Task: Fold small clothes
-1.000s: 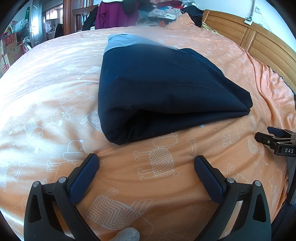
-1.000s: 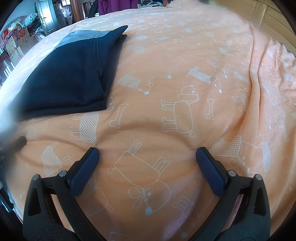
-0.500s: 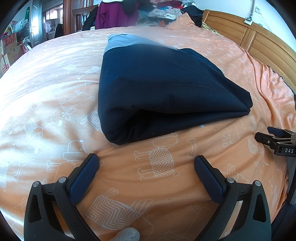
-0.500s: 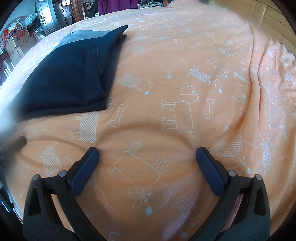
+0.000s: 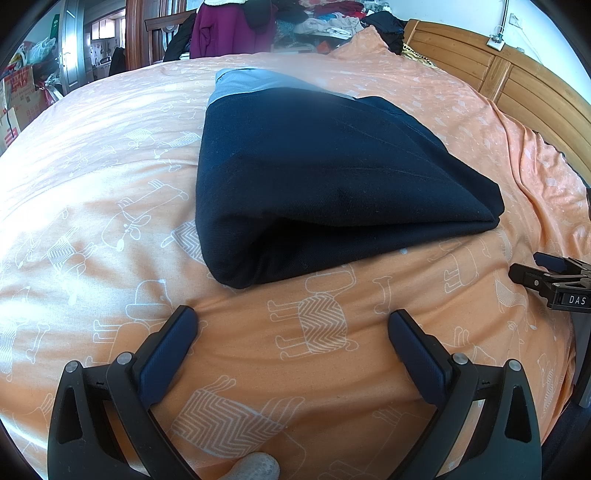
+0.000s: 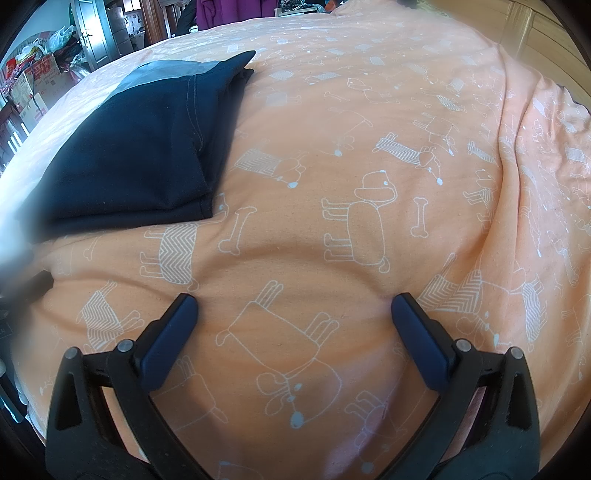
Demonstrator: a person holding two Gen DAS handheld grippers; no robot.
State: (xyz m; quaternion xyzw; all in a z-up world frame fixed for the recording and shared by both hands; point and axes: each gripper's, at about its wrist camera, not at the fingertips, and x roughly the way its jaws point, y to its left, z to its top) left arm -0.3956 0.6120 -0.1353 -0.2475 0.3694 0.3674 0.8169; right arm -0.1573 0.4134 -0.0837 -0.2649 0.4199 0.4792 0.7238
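A: Nearest, the left hand-held black gripper [image 5: 291,325] with navy pads is spread wide and empty, low over the orange dog-print bedspread [image 5: 110,206].

B: The right hand-held gripper [image 6: 293,310] too: jaws apart, nothing between them, over bare bedspread.

A: And the garment?

B: Just beyond the left gripper: a folded dark navy knit garment with a pale blue band [image 5: 325,177] at its far end. From the right wrist it [image 6: 144,147] lies well off to the left.

A: Risks?

B: The near fold looks puffy. I'd guess a pinch catching only the top layer would peel it open, or snag the bedspread beneath.

A: Farther back, a wooden headboard [image 5: 517,85] and piled clothes [image 5: 321,22].
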